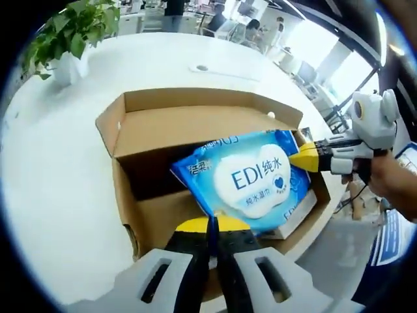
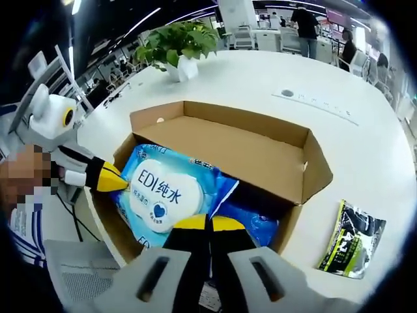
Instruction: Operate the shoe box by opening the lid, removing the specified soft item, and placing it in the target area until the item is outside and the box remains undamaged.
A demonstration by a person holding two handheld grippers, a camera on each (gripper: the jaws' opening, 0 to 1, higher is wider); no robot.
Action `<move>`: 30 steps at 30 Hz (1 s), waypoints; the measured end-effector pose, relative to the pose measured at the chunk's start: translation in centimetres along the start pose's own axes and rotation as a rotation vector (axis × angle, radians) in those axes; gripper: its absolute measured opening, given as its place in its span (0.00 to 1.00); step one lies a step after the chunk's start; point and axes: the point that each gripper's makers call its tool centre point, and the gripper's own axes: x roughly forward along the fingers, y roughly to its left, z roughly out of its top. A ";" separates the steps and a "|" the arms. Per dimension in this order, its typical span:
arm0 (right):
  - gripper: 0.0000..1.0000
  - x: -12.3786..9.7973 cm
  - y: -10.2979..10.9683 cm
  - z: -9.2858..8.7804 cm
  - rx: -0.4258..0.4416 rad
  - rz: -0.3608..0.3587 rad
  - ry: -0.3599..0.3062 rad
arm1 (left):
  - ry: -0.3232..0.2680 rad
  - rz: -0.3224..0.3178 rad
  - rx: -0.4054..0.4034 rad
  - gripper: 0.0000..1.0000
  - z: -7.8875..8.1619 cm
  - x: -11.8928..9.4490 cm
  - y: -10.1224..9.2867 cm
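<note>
Yellow-tipped jaws of the left gripper (image 1: 213,225) rise from the bottom of the left gripper view, pressed together on the near edge of the blue wet-wipe pack (image 1: 244,180). Right gripper (image 1: 306,157) enters that view from the right, held by a hand (image 1: 391,182); its yellow tip touches the pack's far corner, but whether its jaws pinch the pack there cannot be told from this side.

Right gripper view: right gripper (image 2: 208,223) jaws meet narrowly at the pack's (image 2: 163,192) lower edge, seemingly clamped on it. Left gripper (image 2: 112,177) comes in from the left, yellow tip against the pack's edge.

Pack: blue with white label panel, tilted, lifted partly above the interior of the shoe box (image 1: 195,127) but within the box outline. More blue packaging lies underneath it in the box (image 2: 260,225).

Shoe box: brown cardboard, lid open and standing back on the far side, no visible tears. It sits on a white round table (image 1: 58,169).

Other items: potted green plant (image 1: 75,32) on the table beyond the box; a black and yellow-green packet (image 2: 352,241) lying flat on the table beside the box
</note>
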 end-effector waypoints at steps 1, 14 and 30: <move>0.00 -0.3 0.0 0.2 0.000 -0.002 -0.005 | -0.004 -0.001 0.000 0.00 0.1 -0.2 -0.1; 0.00 -3.0 -0.1 1.6 0.009 -0.018 -0.048 | -0.049 -0.015 0.039 0.00 2.2 -2.8 -2.4; 0.00 -7.5 -2.6 2.4 0.041 -0.080 -0.110 | -0.082 -0.066 0.096 0.00 5.0 -3.7 -6.6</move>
